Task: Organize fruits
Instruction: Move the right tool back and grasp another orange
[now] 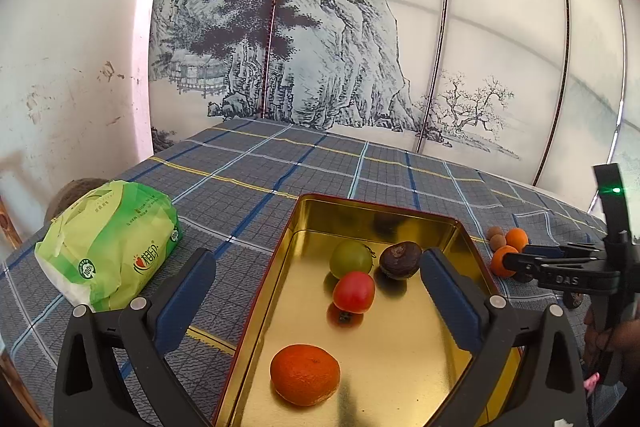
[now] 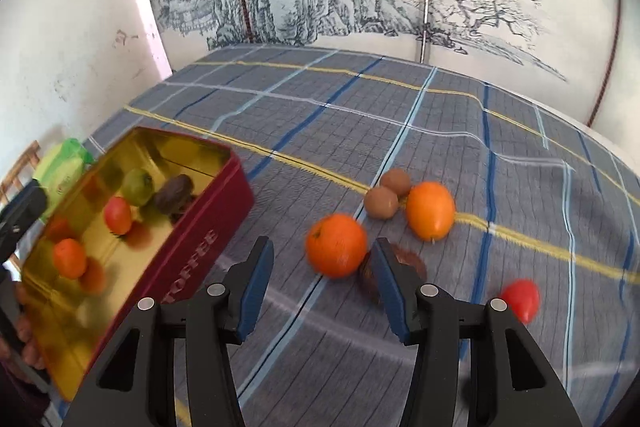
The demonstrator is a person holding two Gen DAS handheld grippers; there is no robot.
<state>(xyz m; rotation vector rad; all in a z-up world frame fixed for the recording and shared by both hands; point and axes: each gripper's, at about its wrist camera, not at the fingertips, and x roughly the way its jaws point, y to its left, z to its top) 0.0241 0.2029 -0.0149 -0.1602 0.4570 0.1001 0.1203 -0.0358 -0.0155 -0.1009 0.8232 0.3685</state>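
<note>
Both jaws gape empty; only the right view shows a loose tomato (image 2: pixel 520 299).

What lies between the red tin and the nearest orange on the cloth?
In the right wrist view, only bare plaid cloth lies between the tin and the orange.

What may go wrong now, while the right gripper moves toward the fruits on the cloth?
The open right gripper is close to the round orange; a push could roll it away. A dark fruit lies half hidden behind one finger and may be knocked. Fruits in the tin could roll if it is bumped.
</note>
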